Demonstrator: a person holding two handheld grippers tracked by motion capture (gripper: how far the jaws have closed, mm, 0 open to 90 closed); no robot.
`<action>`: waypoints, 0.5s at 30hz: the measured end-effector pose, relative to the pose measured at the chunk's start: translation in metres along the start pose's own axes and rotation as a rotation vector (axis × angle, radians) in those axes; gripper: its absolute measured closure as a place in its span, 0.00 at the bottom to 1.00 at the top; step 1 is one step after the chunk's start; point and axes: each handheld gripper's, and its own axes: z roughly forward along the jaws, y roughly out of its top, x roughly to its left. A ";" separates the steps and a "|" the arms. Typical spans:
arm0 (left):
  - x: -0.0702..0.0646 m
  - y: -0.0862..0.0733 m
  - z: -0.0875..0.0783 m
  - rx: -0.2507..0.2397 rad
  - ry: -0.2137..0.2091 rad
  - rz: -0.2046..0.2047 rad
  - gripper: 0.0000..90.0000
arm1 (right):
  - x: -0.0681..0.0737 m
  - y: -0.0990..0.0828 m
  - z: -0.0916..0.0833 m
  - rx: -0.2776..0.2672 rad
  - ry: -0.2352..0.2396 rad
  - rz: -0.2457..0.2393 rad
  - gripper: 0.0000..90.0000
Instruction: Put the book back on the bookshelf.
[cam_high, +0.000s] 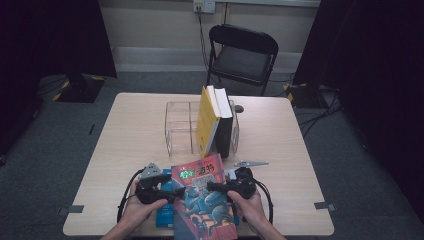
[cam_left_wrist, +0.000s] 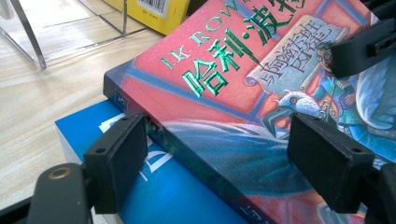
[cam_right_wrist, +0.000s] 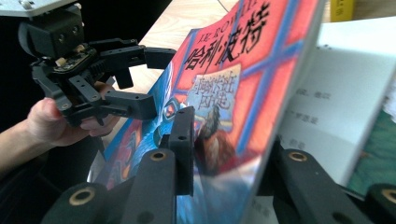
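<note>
The right claw (cam_right_wrist: 224, 154) pinched the red illustrated paperback's (cam_high: 202, 200) cover; left claw (cam_left_wrist: 224, 154) gaped around its spine, so it could've flopped open.

Right tongs (cam_right_wrist: 224, 154) clamped on red book cover (cam_right_wrist: 243, 79), left tongs (cam_right_wrist: 149, 79) at its far edge

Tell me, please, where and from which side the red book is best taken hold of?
Grip the red book at its two long edges, one gripper from each side. It lies flat on a blue book, so its edges overhang. The right gripper already clamps the page edge; the left gripper, jaws apart, stands at the spine.
</note>
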 end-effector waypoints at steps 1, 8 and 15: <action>0.000 0.000 0.000 0.002 -0.001 0.001 0.22 | 0.000 0.001 0.002 0.003 0.000 0.004 0.75; 0.001 0.001 0.000 0.006 -0.004 0.000 0.23 | -0.002 0.006 0.009 -0.006 0.065 0.028 0.88; 0.005 0.002 -0.003 0.006 -0.015 -0.050 0.25 | 0.006 0.005 0.006 -0.056 0.072 -0.028 0.93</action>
